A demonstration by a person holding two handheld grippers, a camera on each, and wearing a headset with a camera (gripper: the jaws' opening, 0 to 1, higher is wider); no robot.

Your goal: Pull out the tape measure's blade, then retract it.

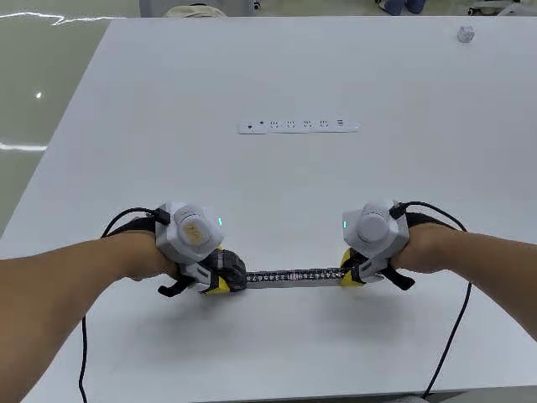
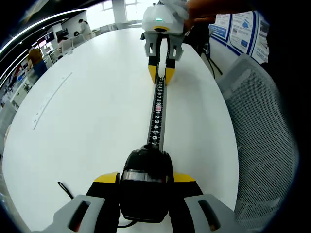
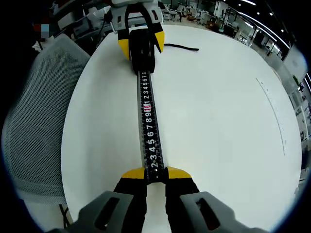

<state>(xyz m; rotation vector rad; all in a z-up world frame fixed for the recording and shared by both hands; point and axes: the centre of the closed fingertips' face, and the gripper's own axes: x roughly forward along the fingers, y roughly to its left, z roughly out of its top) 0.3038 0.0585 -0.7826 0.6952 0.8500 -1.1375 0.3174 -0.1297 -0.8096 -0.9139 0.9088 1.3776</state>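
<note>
A black tape measure case (image 2: 146, 182) sits between the jaws of my left gripper (image 2: 146, 178), which is shut on it; in the head view the case (image 1: 230, 274) lies low on the white table. The blade (image 1: 294, 275) runs out to the right, numbers up, to my right gripper (image 1: 350, 274). In the right gripper view the blade (image 3: 147, 121) stretches away to the case (image 3: 141, 47), and my right gripper (image 3: 155, 174) is shut on the blade's end. From the left gripper view the blade (image 2: 156, 112) leads to the right gripper (image 2: 161, 74).
A white power strip (image 1: 299, 126) lies flat at the table's middle. A small grey object (image 1: 466, 34) sits at the far right corner. Black cables (image 1: 457, 319) trail off the near edge. A grey mesh chair (image 3: 43, 111) stands beside the table.
</note>
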